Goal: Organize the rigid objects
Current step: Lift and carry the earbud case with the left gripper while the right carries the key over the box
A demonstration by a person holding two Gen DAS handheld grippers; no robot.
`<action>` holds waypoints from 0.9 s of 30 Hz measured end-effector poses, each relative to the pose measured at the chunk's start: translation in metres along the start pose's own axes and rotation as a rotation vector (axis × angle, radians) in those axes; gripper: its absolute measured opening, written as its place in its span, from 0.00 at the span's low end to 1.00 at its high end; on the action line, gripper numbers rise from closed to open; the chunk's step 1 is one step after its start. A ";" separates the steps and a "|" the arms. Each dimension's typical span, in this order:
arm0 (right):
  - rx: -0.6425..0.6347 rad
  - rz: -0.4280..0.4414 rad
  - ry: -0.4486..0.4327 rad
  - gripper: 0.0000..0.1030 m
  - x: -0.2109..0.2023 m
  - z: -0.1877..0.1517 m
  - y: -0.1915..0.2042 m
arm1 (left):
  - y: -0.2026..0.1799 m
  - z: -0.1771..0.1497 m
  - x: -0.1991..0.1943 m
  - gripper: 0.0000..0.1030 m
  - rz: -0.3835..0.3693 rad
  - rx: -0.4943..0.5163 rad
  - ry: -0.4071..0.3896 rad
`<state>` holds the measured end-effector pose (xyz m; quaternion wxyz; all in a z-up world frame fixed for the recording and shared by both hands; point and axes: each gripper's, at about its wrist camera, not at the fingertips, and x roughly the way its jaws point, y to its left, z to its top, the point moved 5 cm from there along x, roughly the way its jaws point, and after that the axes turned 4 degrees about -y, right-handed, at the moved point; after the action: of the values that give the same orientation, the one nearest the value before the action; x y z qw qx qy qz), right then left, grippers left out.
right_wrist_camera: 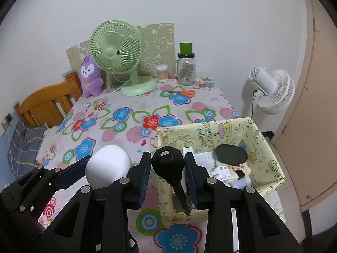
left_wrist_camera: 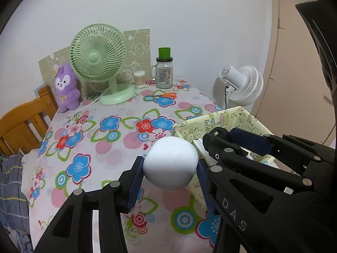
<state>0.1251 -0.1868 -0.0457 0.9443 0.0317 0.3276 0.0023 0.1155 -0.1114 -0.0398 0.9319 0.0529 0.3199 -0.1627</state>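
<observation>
Covering the table: floral-print cloth [right_wrist_camera: 126, 113] w/ pale green desk fan [right_wrist_camera: 118, 57] at the back. Pale yellow fabric storage box [right_wrist_camera: 271, 168] w/ cartoon print sits at table's near right edge; round black disc [right_wrist_camera: 230, 154] + white plug adapter [right_wrist_camera: 223, 171] lie inside. Left gripper [left_wrist_camera: 170, 166] pads clamp smooth white foam egg [left_wrist_camera: 171, 163], held just left of box. Right gripper [right_wrist_camera: 167, 168] narrow, pinching black-headed key [right_wrist_camera: 168, 162] over box's near-left corner, blade pointing down.
</observation>
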 end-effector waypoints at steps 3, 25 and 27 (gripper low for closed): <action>0.007 -0.008 0.001 0.34 0.002 0.001 -0.008 | -0.007 0.004 0.006 0.51 -0.009 0.010 0.003; 0.092 -0.095 0.033 0.34 0.023 0.004 -0.078 | -0.064 0.020 0.047 0.51 -0.102 0.095 0.048; 0.099 -0.100 0.037 0.34 0.025 0.004 -0.083 | -0.068 0.020 0.051 0.51 -0.109 0.100 0.054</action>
<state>0.1454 -0.2688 -0.0632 0.9343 0.0619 0.3458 -0.0605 0.1414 -0.1933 -0.0549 0.9088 0.0865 0.3389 -0.2276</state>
